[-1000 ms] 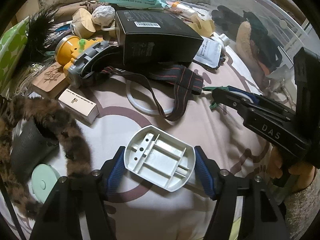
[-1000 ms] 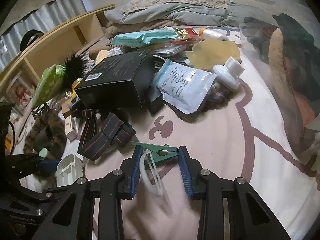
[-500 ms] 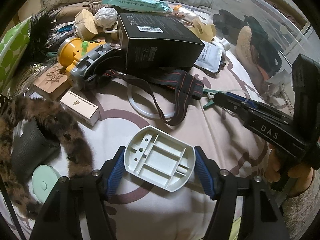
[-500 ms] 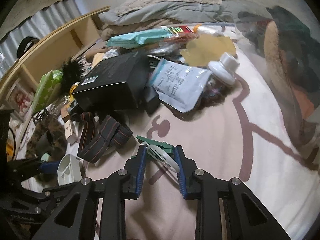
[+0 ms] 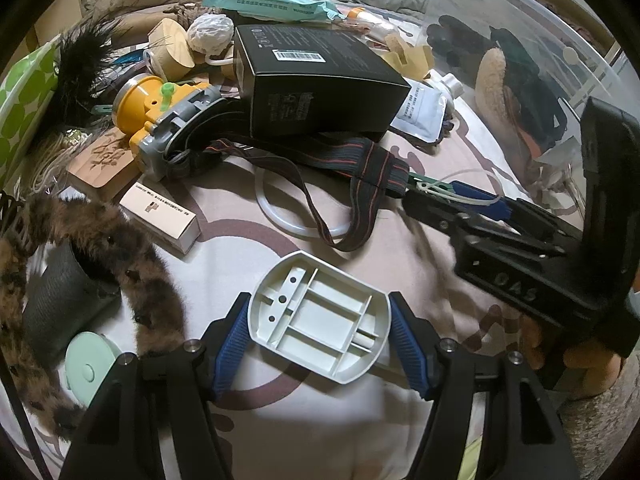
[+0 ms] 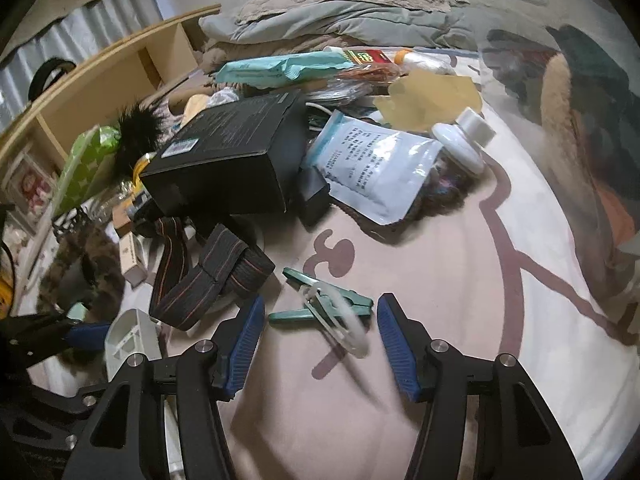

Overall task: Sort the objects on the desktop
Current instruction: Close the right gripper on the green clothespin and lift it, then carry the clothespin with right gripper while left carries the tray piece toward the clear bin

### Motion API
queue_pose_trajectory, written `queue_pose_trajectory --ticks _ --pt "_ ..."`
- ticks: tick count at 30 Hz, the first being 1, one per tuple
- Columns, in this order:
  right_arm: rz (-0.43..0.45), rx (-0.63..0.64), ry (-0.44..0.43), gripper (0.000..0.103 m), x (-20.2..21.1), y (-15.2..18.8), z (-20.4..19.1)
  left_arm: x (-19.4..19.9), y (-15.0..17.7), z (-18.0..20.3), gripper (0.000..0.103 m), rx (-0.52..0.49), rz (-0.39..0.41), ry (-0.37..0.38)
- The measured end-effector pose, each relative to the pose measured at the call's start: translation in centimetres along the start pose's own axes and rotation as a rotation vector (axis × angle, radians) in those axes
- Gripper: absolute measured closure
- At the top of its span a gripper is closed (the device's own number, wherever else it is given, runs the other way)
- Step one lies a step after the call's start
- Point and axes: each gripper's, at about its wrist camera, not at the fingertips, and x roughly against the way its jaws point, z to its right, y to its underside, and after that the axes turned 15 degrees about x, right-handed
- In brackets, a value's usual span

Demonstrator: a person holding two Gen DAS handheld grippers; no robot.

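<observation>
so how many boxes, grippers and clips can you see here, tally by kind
boxes: 2, black box and small white box
hand-held grippers: 2, left hand-held gripper shut on grey plastic tray, right hand-held gripper opening, pads clear of the clip
green clips: 1, green clip carrying a white ring
total: 5

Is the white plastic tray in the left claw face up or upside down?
Ribbed, hollow side up: the white plastic tray shows its dividers and three small holes, clamped between the left claw's blue pads.
</observation>
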Motion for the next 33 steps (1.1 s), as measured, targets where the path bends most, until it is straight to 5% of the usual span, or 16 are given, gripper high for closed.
queue_pose_trajectory --ticks 7,33 --pt "0.004 0.062 0.058 0.048 -0.4 0.3 -0.7 0.0 0.0 0.0 0.037 0.001 0.001 0.0" --pt "0.106 -0.072 -0.019 0.049 5.6 0.3 1.2 3.6 -0.1 0.8 0.037 -0.027 0.097 0.07"
